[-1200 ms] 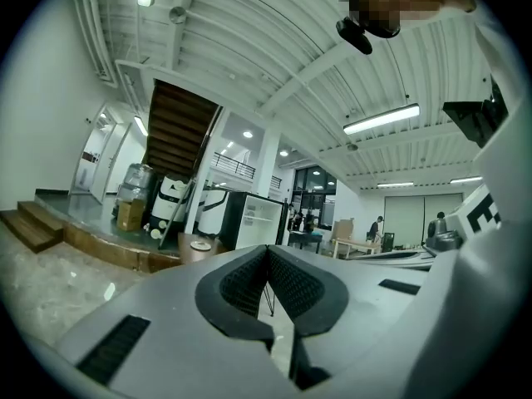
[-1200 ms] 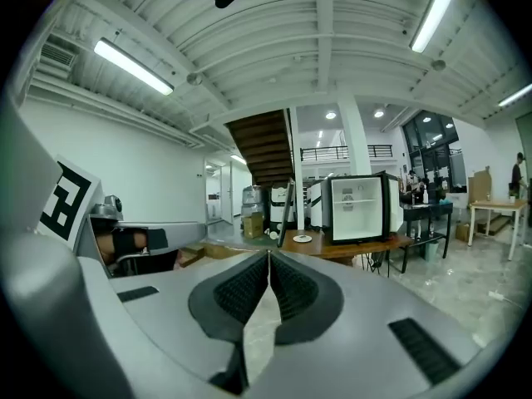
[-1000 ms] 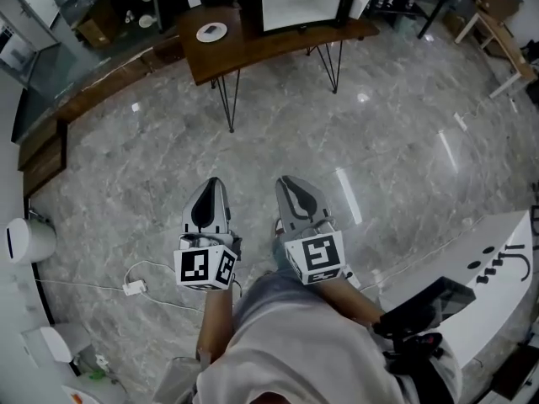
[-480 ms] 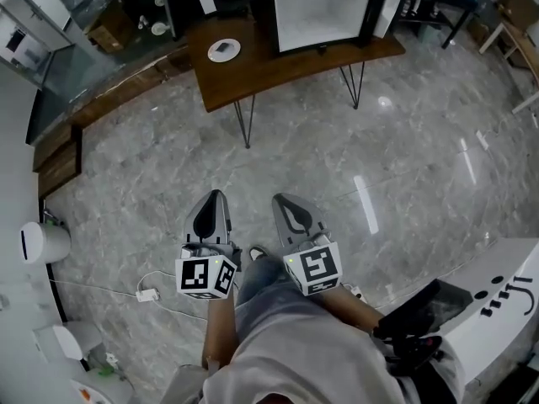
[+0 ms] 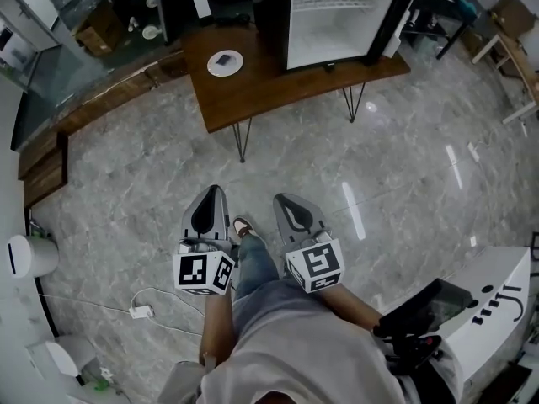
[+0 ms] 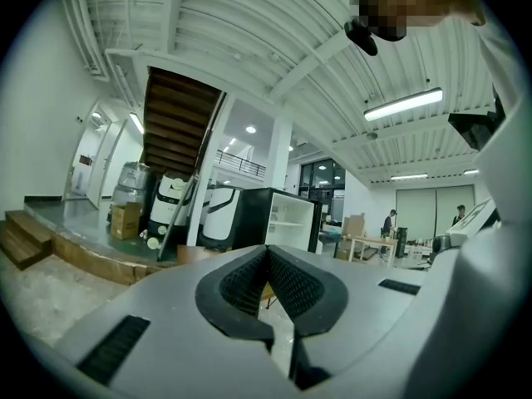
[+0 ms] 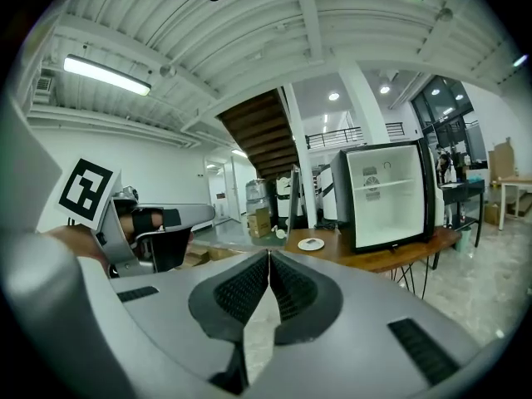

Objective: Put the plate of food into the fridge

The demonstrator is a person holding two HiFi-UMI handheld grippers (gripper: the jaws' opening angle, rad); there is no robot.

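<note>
Plainly, the left gripper (image 5: 211, 192) and right gripper (image 5: 283, 200) are closed, empty. Reaching the far plate (image 5: 214, 66) that way could knock it off the table (image 5: 278, 82).

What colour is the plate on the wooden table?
The plate is white; clearest in the head view.

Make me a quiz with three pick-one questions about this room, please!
1. Where is the plate? A on the wooden table; B on a sofa; C on a bed.
2. What colour is the plate? A red; B white; C blue.
3. How are the jaws of the left gripper? A wide open; B closed on the plate; C shut and empty.
Answers: 1 A, it rests on that table; 2 B, its rim shows white; 3 C, its jaws meet with nothing between them.
</note>
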